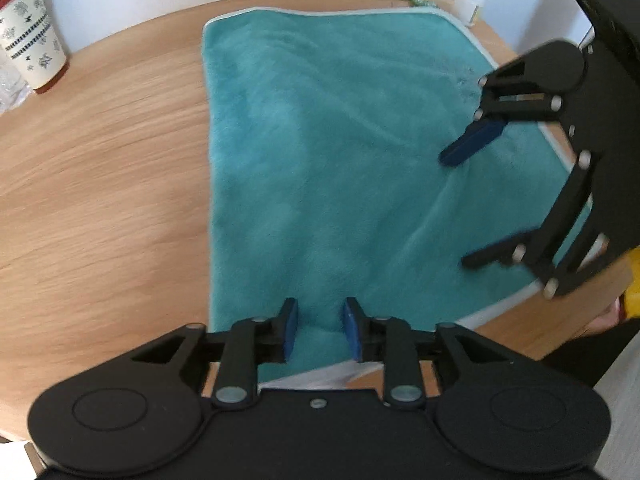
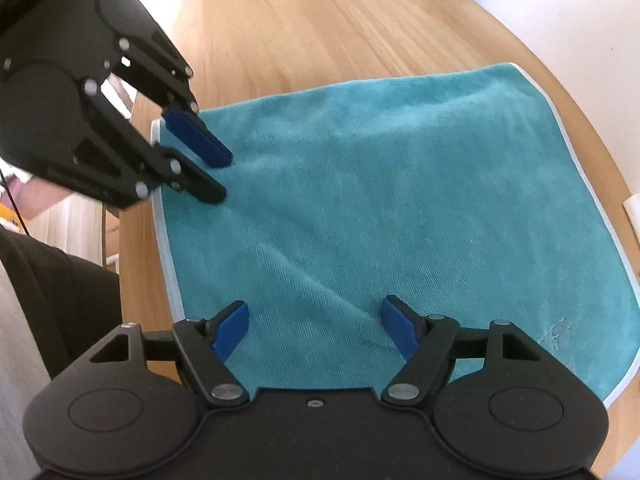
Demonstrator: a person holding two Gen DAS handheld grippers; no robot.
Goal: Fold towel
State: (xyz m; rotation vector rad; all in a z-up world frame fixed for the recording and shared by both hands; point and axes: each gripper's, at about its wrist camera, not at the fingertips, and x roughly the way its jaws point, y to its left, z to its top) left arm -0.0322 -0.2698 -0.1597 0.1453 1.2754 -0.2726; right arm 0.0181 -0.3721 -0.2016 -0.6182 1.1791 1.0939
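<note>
I held my left tongs (image 1: 319, 328) and right tongs (image 2: 316, 330) apart and empty over the towel (image 1: 340, 168) on the table (image 1: 104, 168), between folds, judging its near hem must be pinched next

I see the towel (image 1: 320, 152) flat on the table (image 1: 100, 180), cup (image 1: 32, 36) at its far-left edge, both grippers over the towel.

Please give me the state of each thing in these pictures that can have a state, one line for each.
teal towel: lying flat on the table, some soft wrinkles, held by no jaws.
left gripper: jaws open with a narrow gap, nothing pinched, over the towel's near edge.
right gripper: jaws wide open, empty, over the towel.
patterned cup: upright on the table, apart from the towel.
white jar: upright beyond the towel's far corner.
</note>
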